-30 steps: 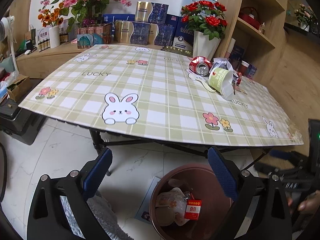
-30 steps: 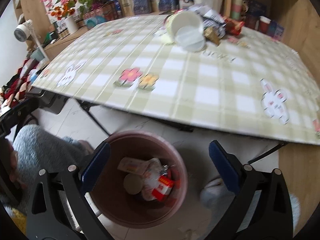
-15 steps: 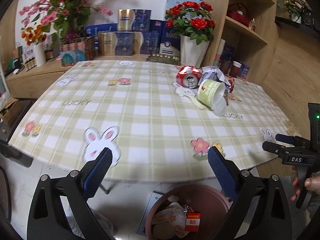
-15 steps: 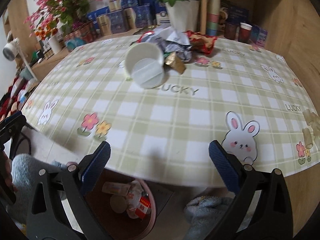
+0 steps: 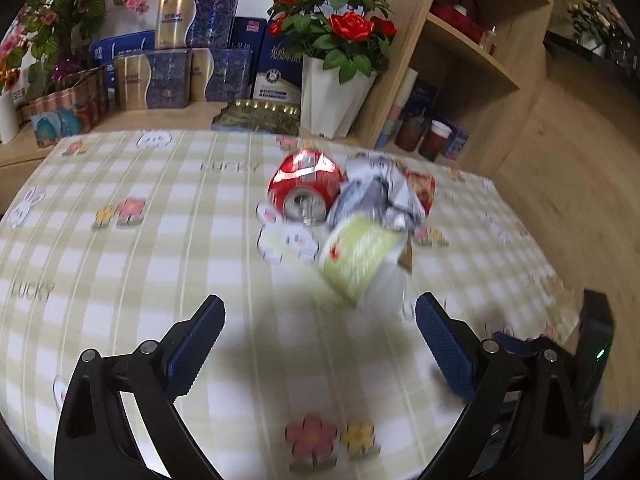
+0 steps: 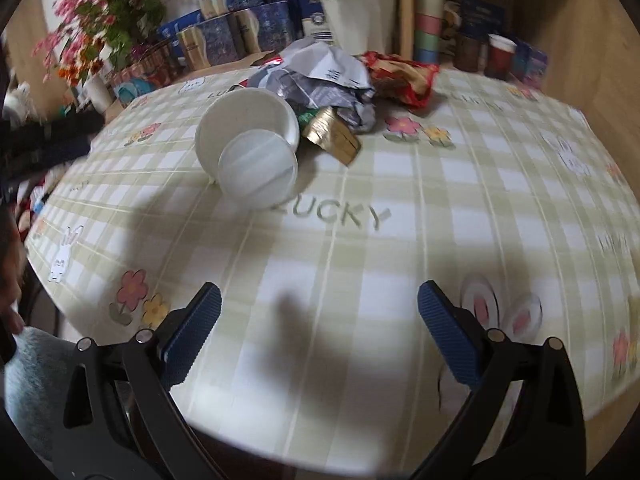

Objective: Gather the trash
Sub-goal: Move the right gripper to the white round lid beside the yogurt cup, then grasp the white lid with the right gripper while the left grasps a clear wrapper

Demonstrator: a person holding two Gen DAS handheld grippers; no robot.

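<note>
1. Left gripper [image 5: 318, 312]: jaws wide apart, empty, above the table [image 5: 120, 248].
2. Right gripper [image 6: 319, 306]: jaws wide apart, empty, above the table's near part.
3. Trash, clustered at the table's far side: cup [image 5: 360, 260] on its side, can [image 5: 306, 190], paper [image 5: 376, 196], red wrapper [image 5: 422, 190].
4. Left view only: the can's end face.
5. Right view only: cup's white bottom [image 6: 256, 168], gold wrapper [image 6: 332, 136] touching the cup.
</note>
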